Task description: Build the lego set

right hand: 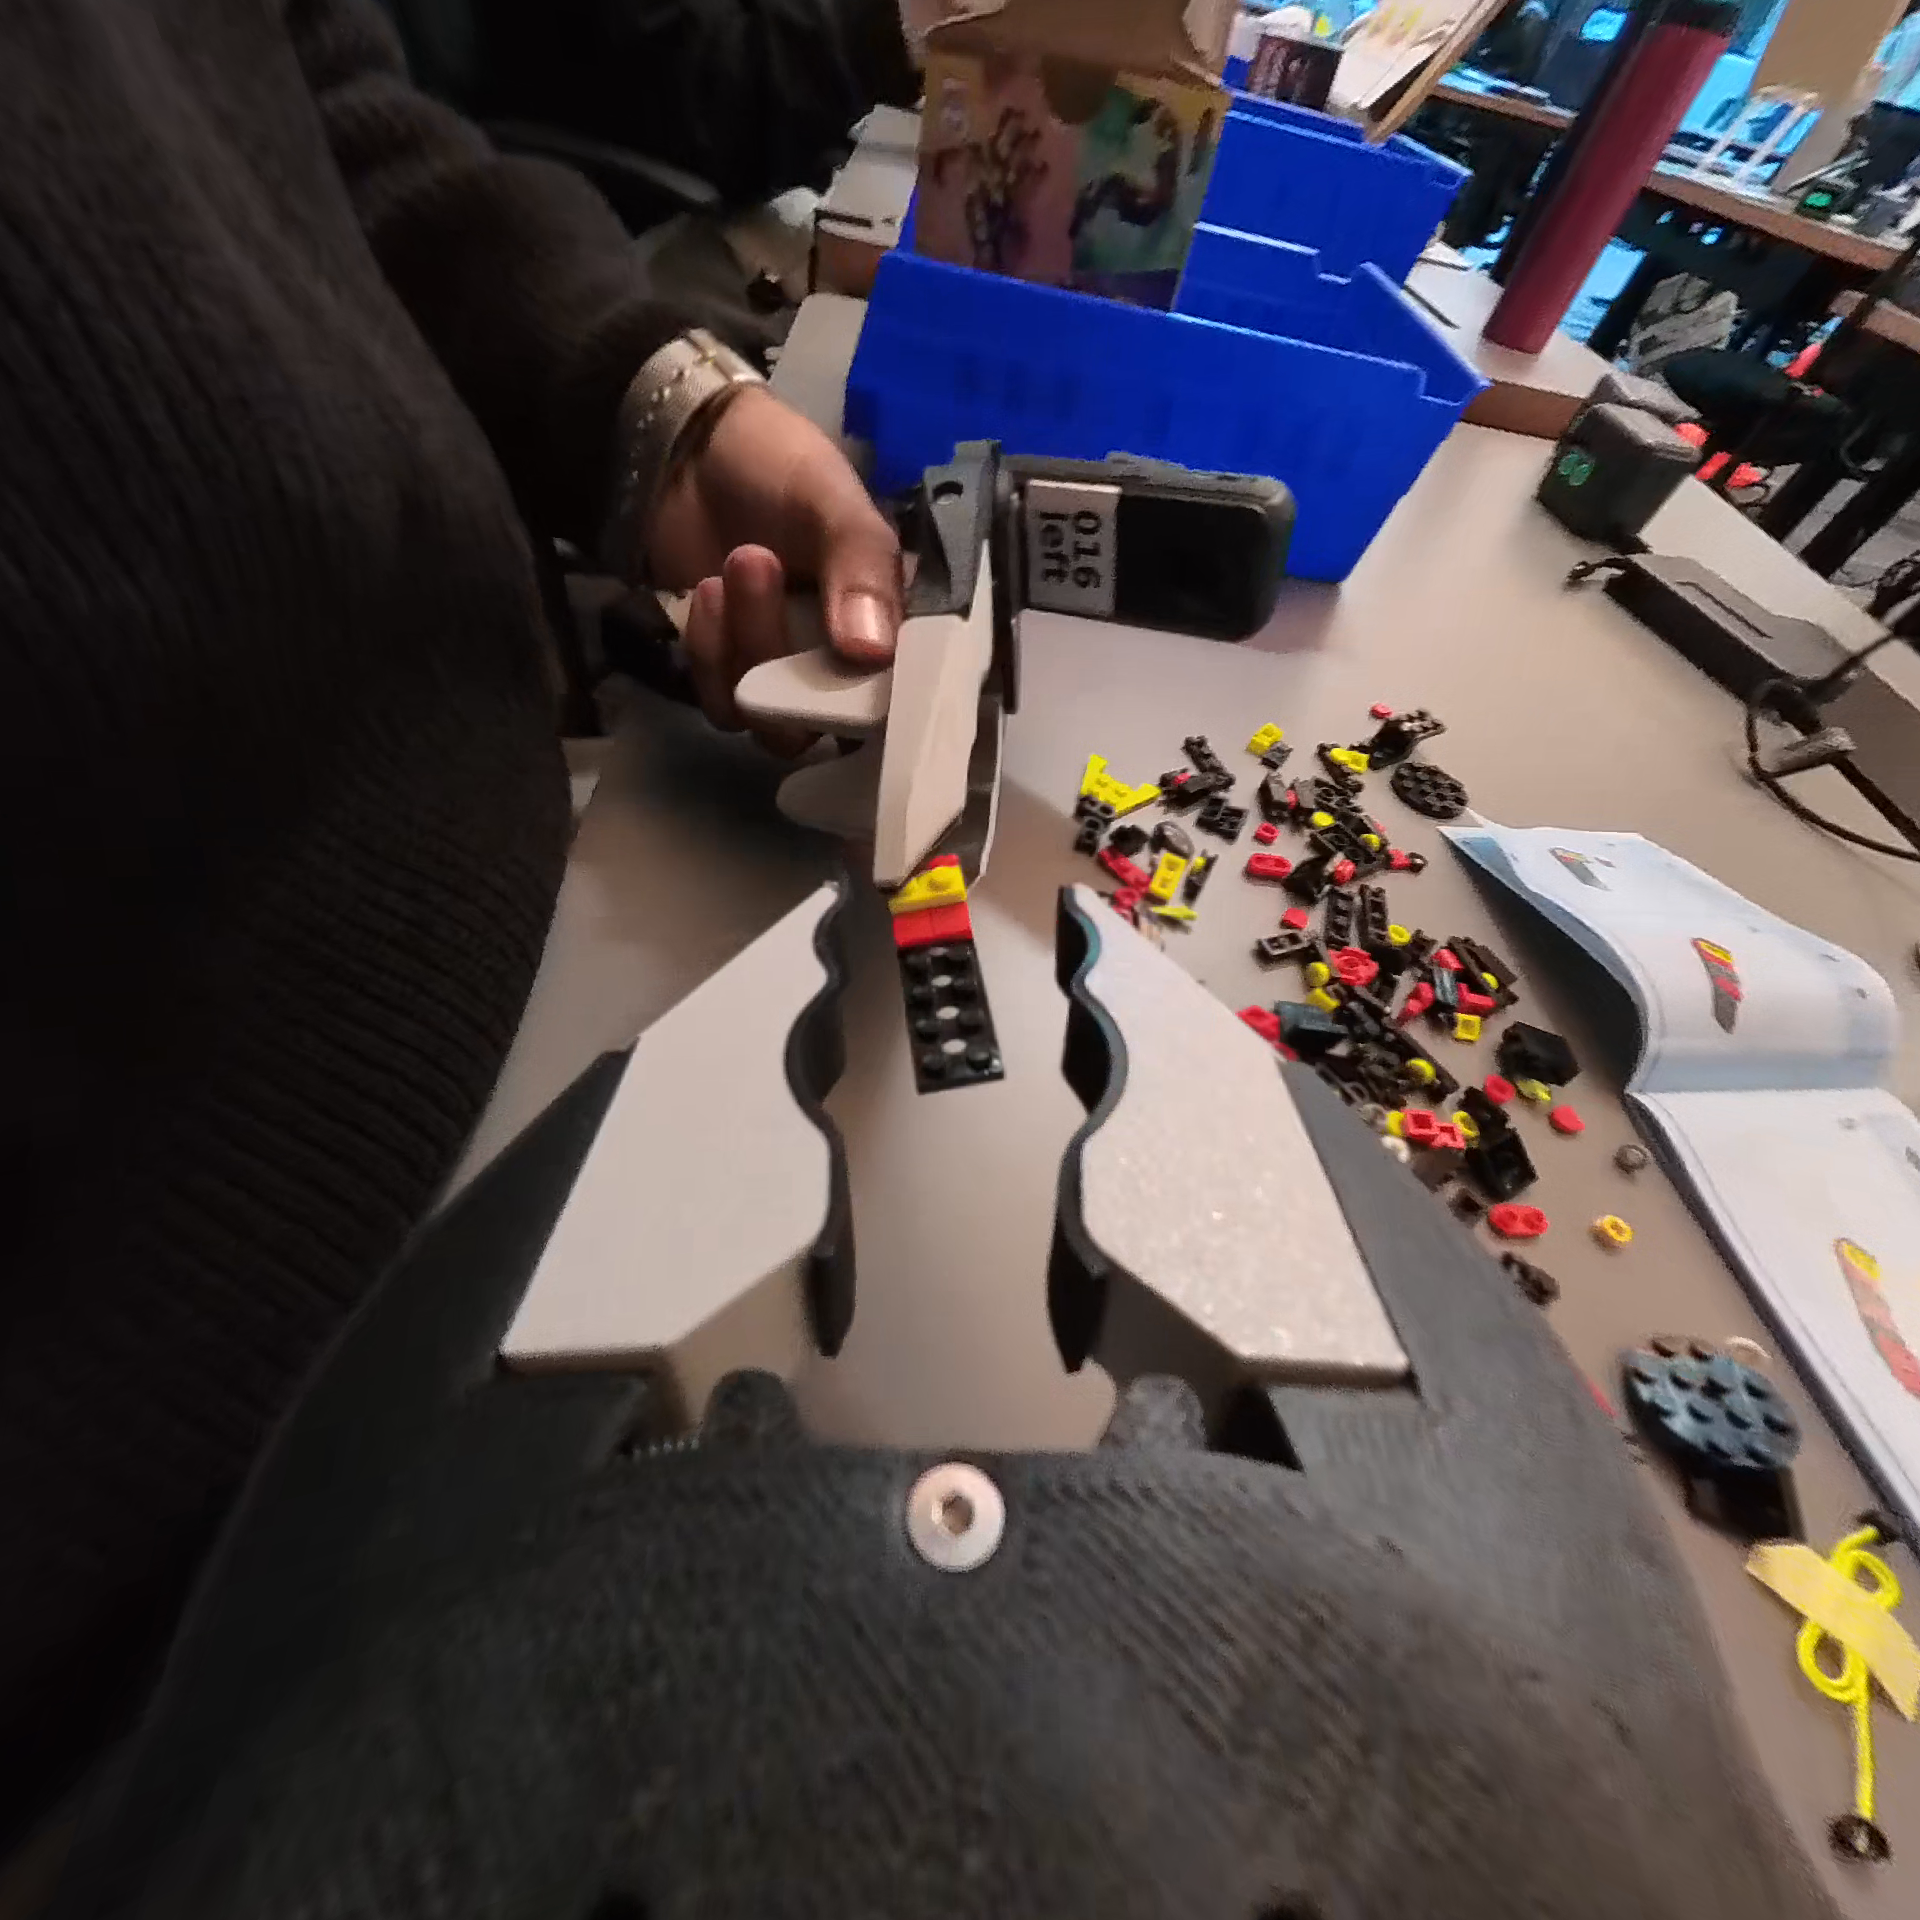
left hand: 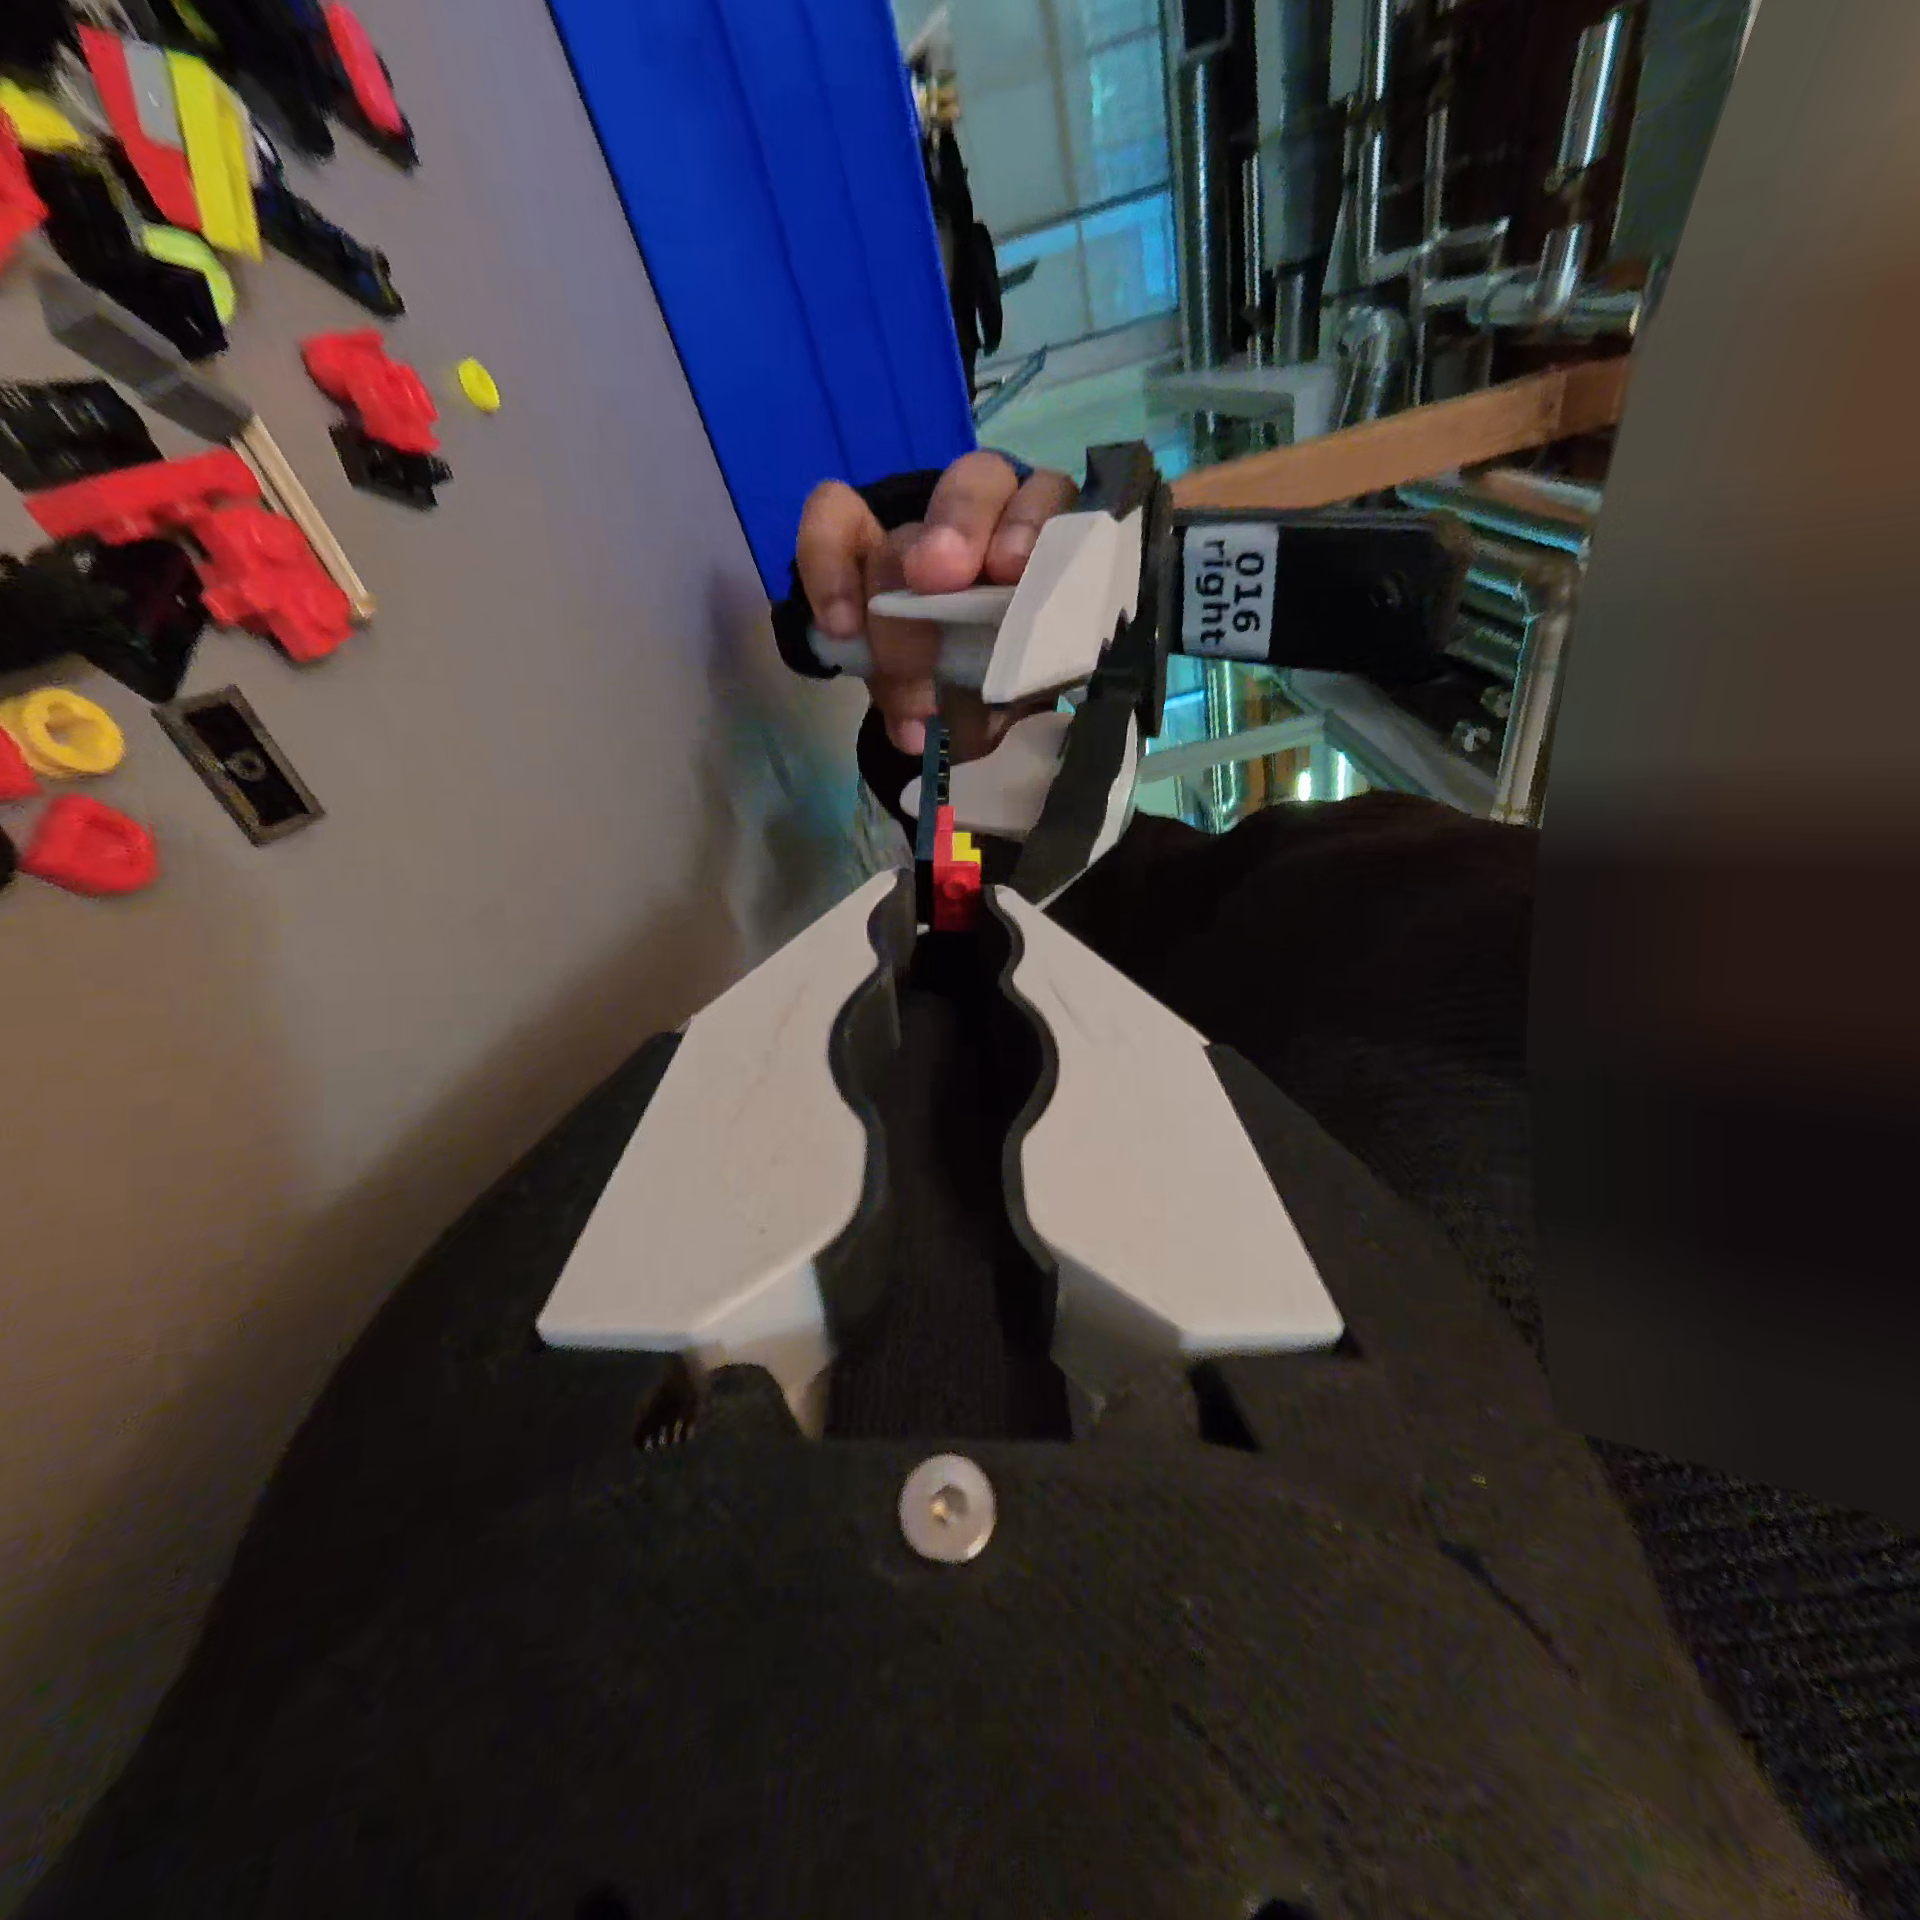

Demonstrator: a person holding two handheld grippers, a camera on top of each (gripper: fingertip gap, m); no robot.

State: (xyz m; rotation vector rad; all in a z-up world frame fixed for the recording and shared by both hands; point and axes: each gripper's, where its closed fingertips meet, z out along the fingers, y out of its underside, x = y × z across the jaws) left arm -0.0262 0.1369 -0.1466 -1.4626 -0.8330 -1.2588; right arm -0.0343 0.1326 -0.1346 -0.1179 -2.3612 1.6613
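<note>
Right gripper, fingers spread, frames the black plate assembly whose red-yellow end the left gripper pinches, apparently above the tabletop's near edge. Steady it; press bricks squarely.

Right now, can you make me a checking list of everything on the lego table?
Surface: grey table, mostly bare near its front edge.
Job's things: small black, red and yellow lego assembly held off the table; open instruction booklet at right.
Clutter: loose lego pieces scattered; round black plate; yellow cord.
Grippers: left gripper jaws shut on the assembly; right gripper jaws open around it.
Cables: black cable at far right.
Surroundings: blue bins with a printed box inside.
</note>
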